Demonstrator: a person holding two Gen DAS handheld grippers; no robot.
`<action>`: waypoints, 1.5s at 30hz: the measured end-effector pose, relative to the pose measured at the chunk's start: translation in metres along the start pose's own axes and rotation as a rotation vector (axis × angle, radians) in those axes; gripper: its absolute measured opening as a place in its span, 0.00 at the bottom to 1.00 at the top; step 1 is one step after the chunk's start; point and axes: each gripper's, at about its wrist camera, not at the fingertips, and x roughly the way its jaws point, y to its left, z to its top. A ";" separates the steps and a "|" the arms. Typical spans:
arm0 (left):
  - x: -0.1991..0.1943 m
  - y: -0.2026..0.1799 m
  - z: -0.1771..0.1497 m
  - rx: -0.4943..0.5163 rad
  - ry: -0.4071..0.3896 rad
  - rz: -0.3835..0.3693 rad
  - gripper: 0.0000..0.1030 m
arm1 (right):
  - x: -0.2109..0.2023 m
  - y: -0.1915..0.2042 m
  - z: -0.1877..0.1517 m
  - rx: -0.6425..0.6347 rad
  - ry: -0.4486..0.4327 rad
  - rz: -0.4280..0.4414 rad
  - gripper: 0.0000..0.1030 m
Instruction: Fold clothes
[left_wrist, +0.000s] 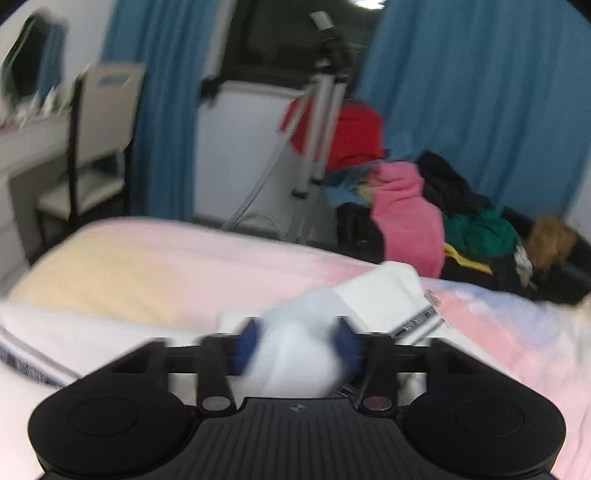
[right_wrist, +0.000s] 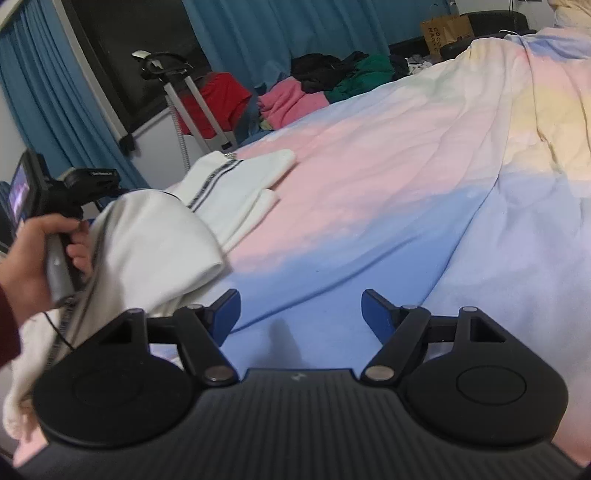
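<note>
Left claw at 6 o'clock of its own view, blue pads pinched on a bunched fold of the white garment; frame blurred, so grip depth is likely shallow but unsure. Right claw gapes wide with nothing in it, over the blue patch of the bed. Garment lies at 10 o'clock in the right view, striped trim showing. Left hand grips its handle at 9 o'clock. Clothes pile at 12 o'clock, beyond the bed.

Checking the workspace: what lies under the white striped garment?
The pastel pink-and-blue bedsheet lies under the white striped garment. Anything beneath its lifted fold, gripped by the left tool, is hidden.
</note>
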 end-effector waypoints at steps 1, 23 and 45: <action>-0.008 -0.007 -0.001 0.058 -0.020 -0.010 0.12 | 0.002 -0.002 0.000 0.012 0.002 -0.001 0.73; -0.227 -0.022 -0.186 0.171 -0.089 -0.282 0.04 | -0.063 0.014 -0.011 -0.046 -0.046 0.155 0.72; -0.139 0.044 -0.204 -0.153 0.099 -0.453 0.04 | 0.201 0.247 0.156 -0.422 0.154 0.047 0.67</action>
